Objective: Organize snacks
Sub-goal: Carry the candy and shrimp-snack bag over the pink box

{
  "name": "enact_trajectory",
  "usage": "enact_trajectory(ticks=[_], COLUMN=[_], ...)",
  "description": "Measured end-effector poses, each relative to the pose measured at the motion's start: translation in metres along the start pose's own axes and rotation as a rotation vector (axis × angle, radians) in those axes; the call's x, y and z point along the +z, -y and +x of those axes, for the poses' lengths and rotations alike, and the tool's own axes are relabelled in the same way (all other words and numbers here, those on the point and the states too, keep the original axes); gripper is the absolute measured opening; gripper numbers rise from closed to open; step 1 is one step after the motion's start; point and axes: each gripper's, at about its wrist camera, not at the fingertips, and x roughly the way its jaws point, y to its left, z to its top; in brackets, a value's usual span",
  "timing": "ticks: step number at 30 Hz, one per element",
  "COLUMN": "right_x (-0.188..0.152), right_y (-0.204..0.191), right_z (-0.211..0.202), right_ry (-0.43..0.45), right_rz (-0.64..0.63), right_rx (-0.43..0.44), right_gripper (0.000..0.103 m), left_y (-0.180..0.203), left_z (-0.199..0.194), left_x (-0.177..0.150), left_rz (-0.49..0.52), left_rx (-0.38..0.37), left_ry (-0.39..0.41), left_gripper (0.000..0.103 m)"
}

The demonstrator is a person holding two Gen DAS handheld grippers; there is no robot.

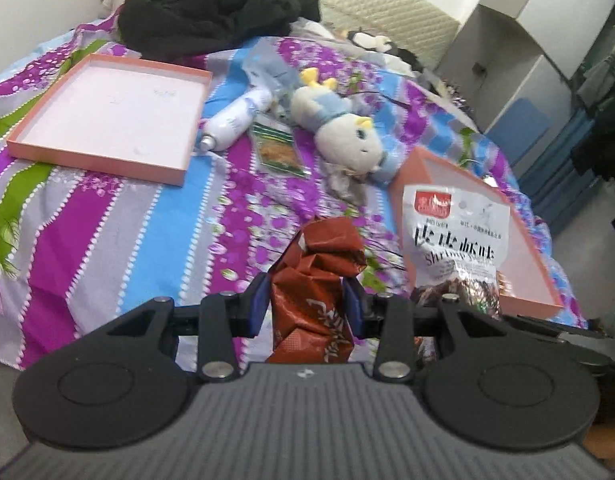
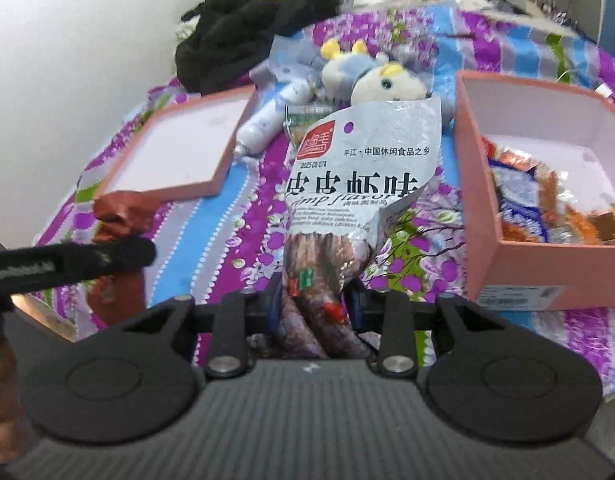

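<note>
My left gripper (image 1: pixel 307 300) is shut on a crumpled red-brown snack bag (image 1: pixel 319 276) and holds it above the bed. My right gripper (image 2: pixel 313 300) is shut on a silver shrimp-flavour snack bag (image 2: pixel 359 176), which also shows at the right of the left wrist view (image 1: pixel 455 236). A pink box (image 2: pixel 543 264) on the right holds several snack packets (image 2: pixel 523 204); it shows behind the silver bag in the left wrist view (image 1: pixel 527 264). A small green-edged snack packet (image 1: pixel 277 148) lies on the bedspread by the plush toy.
A shallow pink box lid (image 1: pixel 107 112) lies at the left, also in the right wrist view (image 2: pixel 179 152). A white bottle (image 1: pixel 235 118), a plush toy (image 1: pixel 339 124) and a black clothes pile (image 1: pixel 211 4) lie on the striped bedspread (image 1: pixel 127 216). The left gripper body (image 2: pixel 67 264) crosses the right wrist view.
</note>
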Motion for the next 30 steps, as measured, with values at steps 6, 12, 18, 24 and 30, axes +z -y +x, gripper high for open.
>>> enact_trajectory(ticks=[6,12,18,24,30], right_x=[-0.004,0.002,0.015,0.040,0.074], right_y=[0.011,0.048,0.100,0.169,0.232], right_z=[-0.048,-0.085,-0.098,-0.085,-0.050], right_ry=[0.076,0.141,0.173,0.174,0.167], right_rz=[0.033,0.089,0.147,0.193,0.216], right_rx=[-0.015,-0.084,-0.174,-0.254,-0.298], right_gripper=[0.035,0.035,0.035,0.035,0.035], left_y=[0.030,0.075,0.130,0.185,0.235], left_z=[-0.011,-0.004,0.034,0.094,0.162], left_x=[-0.003,0.006,0.020,0.047,0.080], left_rz=[0.029,0.082,0.147,0.182,0.232], left_rx=[-0.056,-0.146,-0.223,-0.279,-0.300], left_ry=[-0.001,-0.011,-0.058,-0.101,-0.123], left_gripper=[0.045,0.045,0.045,0.045,0.045])
